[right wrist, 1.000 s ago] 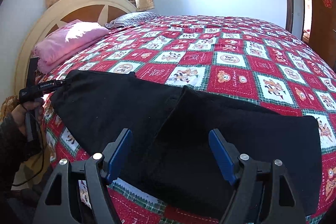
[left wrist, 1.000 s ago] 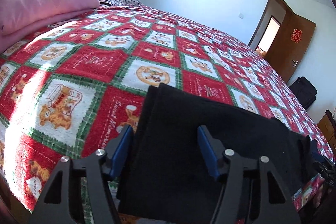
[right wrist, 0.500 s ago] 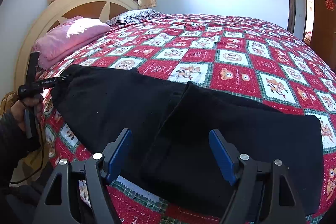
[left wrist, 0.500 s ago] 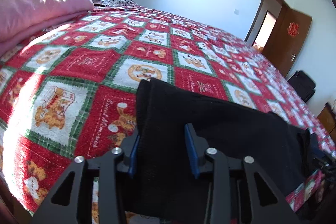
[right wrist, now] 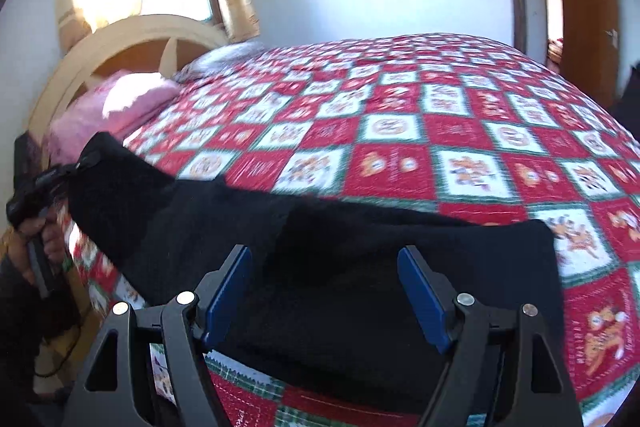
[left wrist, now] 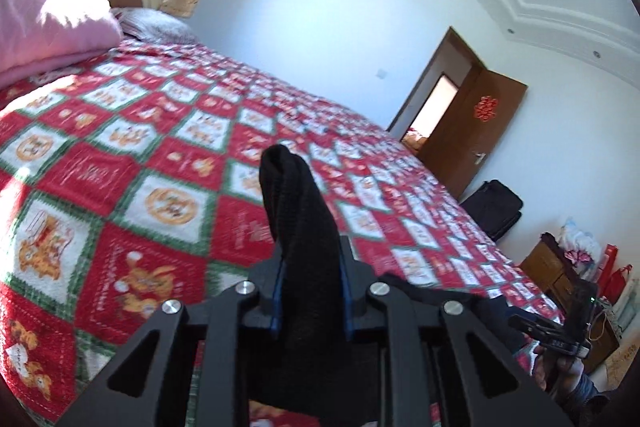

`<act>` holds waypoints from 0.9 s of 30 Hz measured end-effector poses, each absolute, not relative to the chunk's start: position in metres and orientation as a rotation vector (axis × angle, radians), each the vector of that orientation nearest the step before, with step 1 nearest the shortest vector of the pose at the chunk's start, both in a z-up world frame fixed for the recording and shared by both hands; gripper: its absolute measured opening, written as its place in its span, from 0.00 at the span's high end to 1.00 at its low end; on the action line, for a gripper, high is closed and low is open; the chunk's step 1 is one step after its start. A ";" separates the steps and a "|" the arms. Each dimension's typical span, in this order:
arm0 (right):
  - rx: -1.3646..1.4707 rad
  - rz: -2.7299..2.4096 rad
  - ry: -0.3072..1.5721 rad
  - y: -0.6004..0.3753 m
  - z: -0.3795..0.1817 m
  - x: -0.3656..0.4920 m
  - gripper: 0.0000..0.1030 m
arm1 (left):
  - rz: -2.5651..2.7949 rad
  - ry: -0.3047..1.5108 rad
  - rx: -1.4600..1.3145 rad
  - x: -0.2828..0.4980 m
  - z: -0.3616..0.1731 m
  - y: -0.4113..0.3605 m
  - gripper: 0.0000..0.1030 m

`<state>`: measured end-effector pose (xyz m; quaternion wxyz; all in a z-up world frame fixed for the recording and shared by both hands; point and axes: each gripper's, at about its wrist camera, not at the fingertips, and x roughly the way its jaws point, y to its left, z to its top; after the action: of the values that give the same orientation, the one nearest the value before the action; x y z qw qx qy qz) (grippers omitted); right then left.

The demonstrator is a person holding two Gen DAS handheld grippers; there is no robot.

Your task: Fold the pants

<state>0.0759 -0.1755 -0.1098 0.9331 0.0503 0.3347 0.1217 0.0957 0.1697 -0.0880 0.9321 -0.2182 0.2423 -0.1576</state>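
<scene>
The black pants lie along the near edge of the red patchwork bedspread. My left gripper has its jaws closing, and the blue pads press on one bunched end of the pants. That end stands lifted clear of the bed. In the right wrist view the left gripper holds the raised end at far left, with a hand below it. My right gripper hovers open above the pants' middle, with nothing between its blue pads.
A folded pink quilt and a grey pillow lie by the round headboard. A brown door stands open beyond the bed, with a black suitcase and a wooden cabinet beside it.
The left jaws have closed on the end of the pants and raised it off the bed, tilting upward. The right gripper shifted slightly and stays open.
</scene>
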 end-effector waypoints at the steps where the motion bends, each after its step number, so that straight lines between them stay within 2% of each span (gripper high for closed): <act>1: 0.118 0.239 0.681 -0.182 -0.106 0.075 0.25 | -0.337 0.488 -0.447 0.095 -0.083 0.165 0.78; 8: 0.170 0.139 0.652 -0.235 -0.091 0.060 0.25 | -0.478 0.446 -0.438 0.086 -0.048 0.106 0.78; 20: 0.243 -0.031 0.626 -0.315 -0.092 0.044 0.25 | -0.686 0.487 -0.340 0.099 -0.008 -0.017 0.78; 27: 0.298 -0.095 0.603 -0.348 -0.097 0.044 0.25 | -0.766 0.583 -0.239 0.113 -0.015 -0.095 0.78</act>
<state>0.0436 -0.3479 -0.0970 0.9428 0.1463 0.2959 -0.0468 0.1132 -0.0946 -0.0148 0.8796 -0.1145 0.2799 -0.3673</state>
